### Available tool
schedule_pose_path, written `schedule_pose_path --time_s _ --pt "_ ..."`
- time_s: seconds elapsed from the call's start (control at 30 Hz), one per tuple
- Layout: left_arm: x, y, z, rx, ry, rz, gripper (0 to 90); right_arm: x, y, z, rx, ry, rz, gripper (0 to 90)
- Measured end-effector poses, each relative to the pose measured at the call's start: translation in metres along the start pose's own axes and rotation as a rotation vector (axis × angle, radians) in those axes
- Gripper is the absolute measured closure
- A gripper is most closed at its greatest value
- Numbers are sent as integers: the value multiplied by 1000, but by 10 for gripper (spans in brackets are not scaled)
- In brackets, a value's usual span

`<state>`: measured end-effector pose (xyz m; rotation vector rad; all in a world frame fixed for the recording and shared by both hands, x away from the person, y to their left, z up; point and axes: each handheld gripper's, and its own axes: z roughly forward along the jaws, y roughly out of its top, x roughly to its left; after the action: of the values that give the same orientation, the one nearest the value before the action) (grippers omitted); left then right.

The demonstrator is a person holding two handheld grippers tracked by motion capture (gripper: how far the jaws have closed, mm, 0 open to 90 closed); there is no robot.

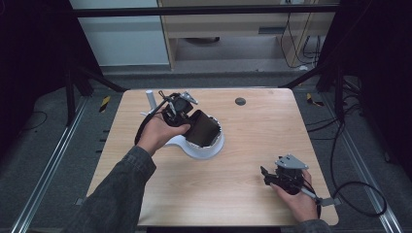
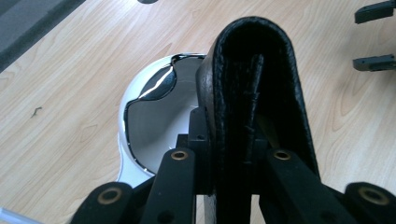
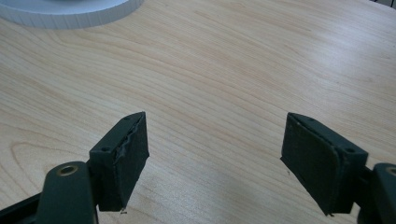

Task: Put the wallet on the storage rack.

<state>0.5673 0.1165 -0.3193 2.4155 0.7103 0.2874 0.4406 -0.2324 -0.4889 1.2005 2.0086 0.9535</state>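
My left gripper is shut on a black folded leather wallet, held tilted just above a white round base with a shiny mirror-like face. In the left gripper view the wallet stands edge-on, clamped between the jaws of the left gripper and covering the base's right part. My right gripper rests near the table's front right, open with nothing between its pads. The right gripper faces bare wood.
A white upright cylinder stands at the back left, behind the left hand. A small grey disc is set into the table near its far edge. The white base's rim lies far ahead of the right gripper. Cables trail off the right edge.
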Motion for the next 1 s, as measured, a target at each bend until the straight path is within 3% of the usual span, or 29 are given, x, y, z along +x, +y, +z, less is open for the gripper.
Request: schedule_pose_path --time_s 0.17,0.4,0.6,0.77,1.0 --pt "6 -3 0 -7 6 -18 770 1 0 0 4 2 -7 229" --pt "14 -10 0 -56 58 -64 551 0 -1 0 8 1 -8 226" --pt "17 -13 -7 -101 76 -70 585 1 -1 1 15 2 -13 223" --pt "17 -14 -11 -101 65 -65 743 1 -1 1 14 5 -11 224" --pt "19 -9 -5 -106 118 -76 684 2 -1 1 19 9 -15 222"
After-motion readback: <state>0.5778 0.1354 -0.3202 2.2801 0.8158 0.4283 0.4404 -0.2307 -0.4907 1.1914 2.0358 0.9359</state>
